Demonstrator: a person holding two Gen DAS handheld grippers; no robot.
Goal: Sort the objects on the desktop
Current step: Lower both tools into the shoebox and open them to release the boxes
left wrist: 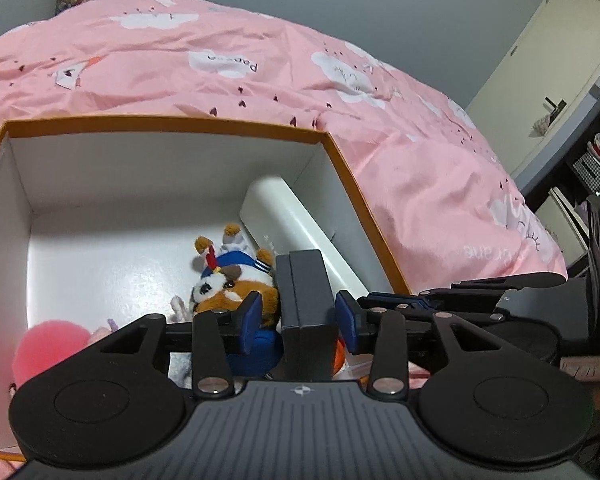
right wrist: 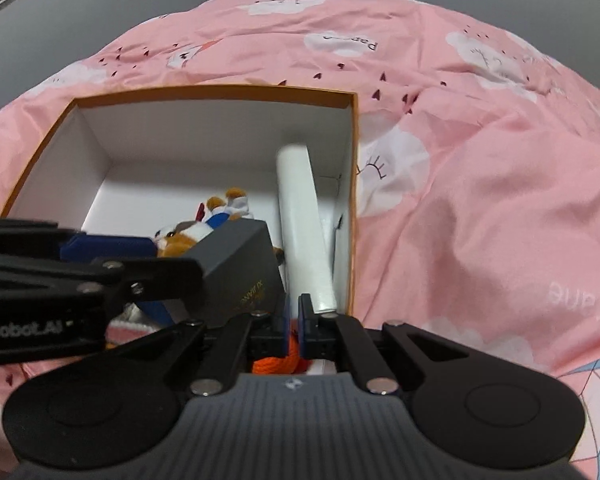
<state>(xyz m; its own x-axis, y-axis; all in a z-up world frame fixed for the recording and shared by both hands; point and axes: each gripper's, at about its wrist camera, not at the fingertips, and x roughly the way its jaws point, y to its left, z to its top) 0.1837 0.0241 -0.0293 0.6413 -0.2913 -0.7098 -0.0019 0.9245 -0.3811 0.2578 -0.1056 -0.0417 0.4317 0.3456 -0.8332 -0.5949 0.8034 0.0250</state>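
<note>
Pink bedding [left wrist: 260, 80] printed with white clouds covers the bed and carries everything in view. On it sits a large open cardboard box [left wrist: 172, 125] with an orange rim and white inner walls. Inside, along the box's right wall, a long white case [left wrist: 300, 232] leans with its far end toward the far right corner. A dark grey box [left wrist: 304, 300] hangs over the near right part of the open box, between the blue pads of the left claw [left wrist: 300, 320]; the pads stand slightly apart from its sides in the left wrist view, so I cannot tell whether they clamp it or have let go. Just left of the grey box, on the floor of the cardboard box, lies a brown and white plush dog [left wrist: 232, 280] in a blue sailor top, its feet pointing toward the far wall. A pink fluffy ball [left wrist: 52, 348] rests at the near left corner. The right claw [right wrist: 294, 328] hovers over the near right edge with its pads nearly together and nothing between them, above an orange cord bundle [right wrist: 276, 360].
</note>
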